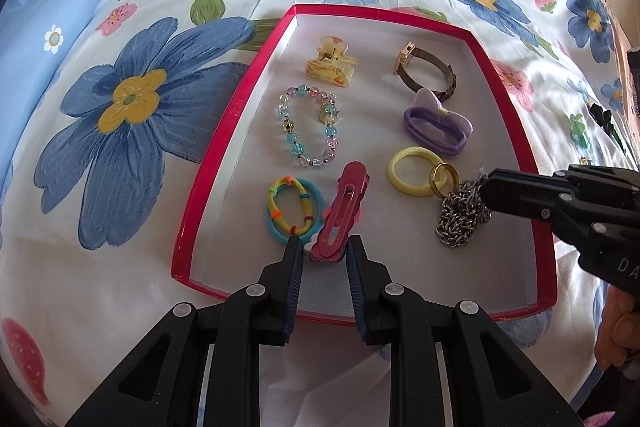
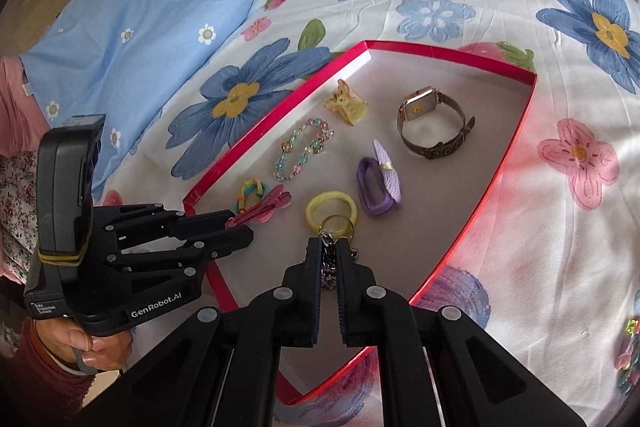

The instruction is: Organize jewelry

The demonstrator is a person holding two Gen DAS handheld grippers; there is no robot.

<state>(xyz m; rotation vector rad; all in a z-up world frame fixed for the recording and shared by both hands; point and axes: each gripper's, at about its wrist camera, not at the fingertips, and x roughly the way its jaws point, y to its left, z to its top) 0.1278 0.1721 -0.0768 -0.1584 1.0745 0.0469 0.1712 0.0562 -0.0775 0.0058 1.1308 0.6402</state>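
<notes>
While both tongs sit at the tray's [image 1: 240,99] near edge, left tongs [image 1: 325,247] grip pink clip [image 1: 344,211], long axis twd far edge; right tongs [image 2: 329,247] clamp chain [image 1: 460,215] beside gold ring [image 1: 442,179]

Bright, soft daylight; fisheye-warped edges

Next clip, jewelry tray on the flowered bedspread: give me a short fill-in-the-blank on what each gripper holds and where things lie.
1. The left gripper is shut on the pink ____.
2. The right gripper is shut on the silver ____.
3. The gold ring overlaps the ____ hair tie.
4. The watch lies inside the tray with the ____ rim.

Missing words: hair clip; chain; yellow; red
</notes>
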